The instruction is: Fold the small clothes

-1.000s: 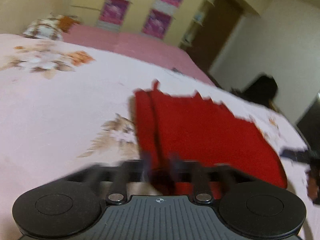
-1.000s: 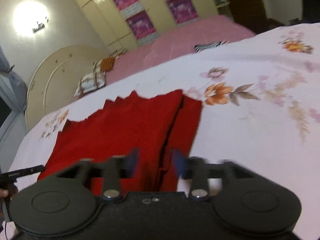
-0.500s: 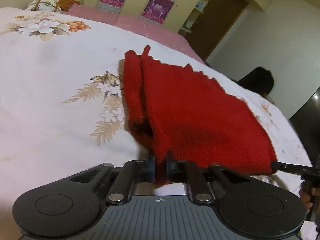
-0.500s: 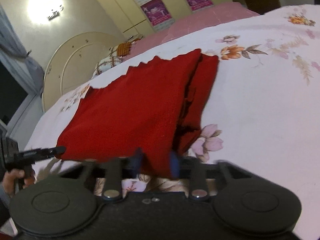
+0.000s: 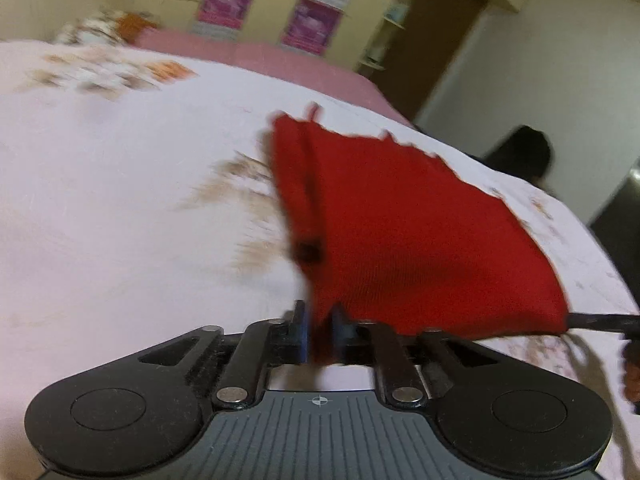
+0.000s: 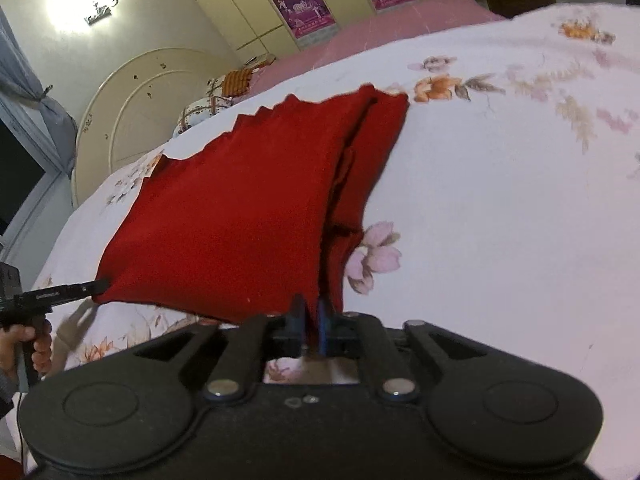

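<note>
A red knitted garment (image 5: 400, 224) lies partly lifted over a white floral bedsheet (image 5: 120, 200). My left gripper (image 5: 320, 328) is shut on its near left corner. My right gripper (image 6: 312, 320) is shut on the near right corner of the same red garment (image 6: 240, 200). The near edge is stretched between the two grippers and raised off the sheet, while the zigzag far edge rests on the bed. A folded sleeve runs along one side. Each gripper's tip shows in the other's view, the right one (image 5: 600, 322) and the left one (image 6: 68, 290).
The bed (image 6: 500, 200) extends wide around the garment. Pillows (image 6: 216, 100) and a round headboard (image 6: 136, 96) are at the far end. A pink cover (image 5: 260, 56) lies beyond, with cupboards (image 5: 280, 4) behind. A dark doorway (image 5: 432, 40) is at the right.
Both grippers closed on the garment's near corners about a second ago and have since lifted and pulled the near edge taut; the left view is blurred from motion.
</note>
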The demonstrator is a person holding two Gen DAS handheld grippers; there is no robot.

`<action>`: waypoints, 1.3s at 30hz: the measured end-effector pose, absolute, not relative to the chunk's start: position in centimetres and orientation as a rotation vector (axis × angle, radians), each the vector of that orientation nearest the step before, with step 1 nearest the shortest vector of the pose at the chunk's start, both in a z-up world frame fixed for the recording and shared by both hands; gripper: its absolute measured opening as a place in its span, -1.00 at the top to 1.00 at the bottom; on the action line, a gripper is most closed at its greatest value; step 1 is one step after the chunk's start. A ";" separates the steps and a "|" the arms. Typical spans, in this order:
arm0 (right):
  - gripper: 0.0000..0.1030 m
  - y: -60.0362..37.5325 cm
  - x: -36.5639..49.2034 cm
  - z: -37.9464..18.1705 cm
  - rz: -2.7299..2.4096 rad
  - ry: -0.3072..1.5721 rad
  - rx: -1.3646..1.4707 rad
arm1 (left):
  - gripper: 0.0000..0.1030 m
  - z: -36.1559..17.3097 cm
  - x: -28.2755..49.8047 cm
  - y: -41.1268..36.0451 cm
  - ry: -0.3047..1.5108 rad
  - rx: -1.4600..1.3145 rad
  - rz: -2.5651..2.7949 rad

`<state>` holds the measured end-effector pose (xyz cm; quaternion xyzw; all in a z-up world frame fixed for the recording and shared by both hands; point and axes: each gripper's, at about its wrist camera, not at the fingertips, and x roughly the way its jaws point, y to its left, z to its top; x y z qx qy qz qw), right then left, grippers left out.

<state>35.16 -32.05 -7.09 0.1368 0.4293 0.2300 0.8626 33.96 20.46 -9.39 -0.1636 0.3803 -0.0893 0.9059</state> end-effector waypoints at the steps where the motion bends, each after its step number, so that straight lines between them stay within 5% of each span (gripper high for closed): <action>1: 0.48 -32.1 34.8 -6.4 0.469 0.874 0.276 | 0.18 -8.6 33.3 20.8 0.755 -0.305 -0.132; 6: 0.48 -28.7 34.6 -3.0 0.457 0.720 0.128 | 0.15 -5.3 34.6 15.0 0.597 -0.187 -0.185; 8: 0.46 -24.7 35.5 -3.2 0.468 0.694 0.066 | -0.06 -5.1 36.3 10.9 0.585 -0.143 -0.240; 13: 0.53 -16.2 37.5 -5.0 0.526 0.701 -0.109 | -0.09 -7.6 40.4 5.0 0.647 -0.096 -0.284; 20: 0.42 -21.9 39.6 -4.7 0.424 0.728 -0.105 | -0.09 -7.0 42.2 12.1 0.631 -0.132 -0.166; 28: 0.47 -18.2 48.9 -5.2 0.421 0.737 -0.046 | -0.09 -8.5 51.3 9.0 0.680 -0.048 -0.211; 31: 0.25 -17.5 49.6 -6.3 0.423 0.745 -0.153 | -0.08 -9.5 51.5 10.7 0.707 -0.033 -0.153; 35: 0.56 -23.4 50.4 -7.3 0.315 0.752 -0.084 | -0.08 -9.9 50.9 13.3 0.687 -0.070 -0.136; 39: 0.47 -22.9 50.5 -7.7 0.323 0.740 -0.145 | -0.09 -10.3 51.2 13.5 0.667 -0.097 -0.113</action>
